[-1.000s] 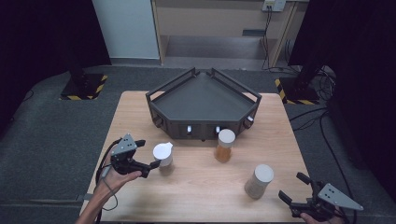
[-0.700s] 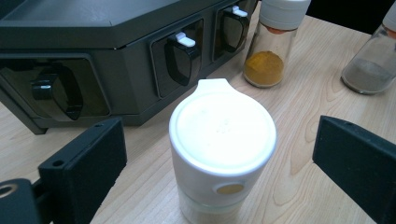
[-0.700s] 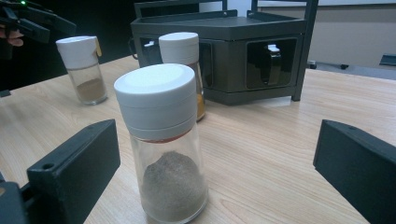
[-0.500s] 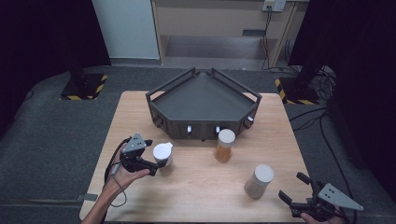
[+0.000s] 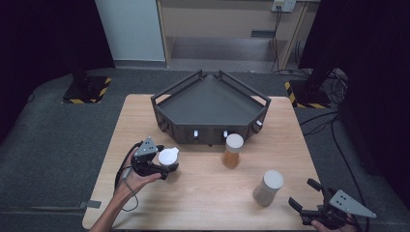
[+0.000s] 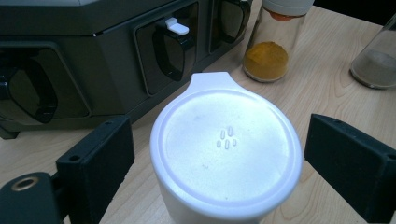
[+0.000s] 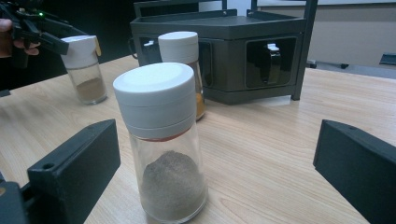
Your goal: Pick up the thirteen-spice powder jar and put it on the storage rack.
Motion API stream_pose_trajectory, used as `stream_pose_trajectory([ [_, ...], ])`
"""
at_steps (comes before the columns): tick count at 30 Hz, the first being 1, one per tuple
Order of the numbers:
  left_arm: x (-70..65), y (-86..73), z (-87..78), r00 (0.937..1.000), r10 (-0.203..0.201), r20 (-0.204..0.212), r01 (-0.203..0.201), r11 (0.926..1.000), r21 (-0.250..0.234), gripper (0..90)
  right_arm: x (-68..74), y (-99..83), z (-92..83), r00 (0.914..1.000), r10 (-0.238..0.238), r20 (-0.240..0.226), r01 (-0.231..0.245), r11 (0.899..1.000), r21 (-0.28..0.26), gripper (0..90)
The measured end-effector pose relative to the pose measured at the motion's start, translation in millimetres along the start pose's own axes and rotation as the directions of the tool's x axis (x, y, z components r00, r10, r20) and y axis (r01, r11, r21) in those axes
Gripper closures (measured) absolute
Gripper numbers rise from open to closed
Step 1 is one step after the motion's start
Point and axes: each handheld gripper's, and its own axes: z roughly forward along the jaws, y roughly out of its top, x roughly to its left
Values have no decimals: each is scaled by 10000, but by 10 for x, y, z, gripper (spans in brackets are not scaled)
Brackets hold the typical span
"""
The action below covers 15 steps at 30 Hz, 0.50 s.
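My left gripper (image 5: 162, 165) straddles the white-lidded jar (image 5: 168, 159) left of the rack (image 5: 211, 108), jaws just closing, gaps both sides, not gripping. Orange spice jar (image 5: 233, 151) mid-table. My right gripper (image 5: 309, 200) spread, grey-powder jar (image 5: 269, 187) ahead.

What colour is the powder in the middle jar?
Orange-yellow powder in the middle jar, clearest in the left gripper view.

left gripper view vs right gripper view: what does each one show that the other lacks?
Left gripper view alone: the tabbed lid top of the jar between its open jaws. Right gripper view alone: a grey-powder jar complete with its lid, between wide-open jaws, and the left gripper at the far brown-powder jar. Both: the orange-powder jar and the dark rack.
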Motion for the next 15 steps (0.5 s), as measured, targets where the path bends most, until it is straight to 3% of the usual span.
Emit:
stream_pose_trajectory([
  [7,-7,-23,31,10000,94,-7,-94,9999,-104,116,1,1,0,10000,-6,0,6,10000,0,12],
  [11,-30,-53,35,9996,276,-112,-279,9993,-253,194,2,-1,-1,10000,-10,16,10,10000,-8,12],
  [13,-29,-82,27,9994,329,-139,-335,9985,-436,284,2,0,-1,10000,0,12,0,10000,-2,12],
  [15,-38,-88,25,9990,416,-168,-424,9980,-478,302,3,-1,-3,10000,-4,17,4,10000,-13,12],
])
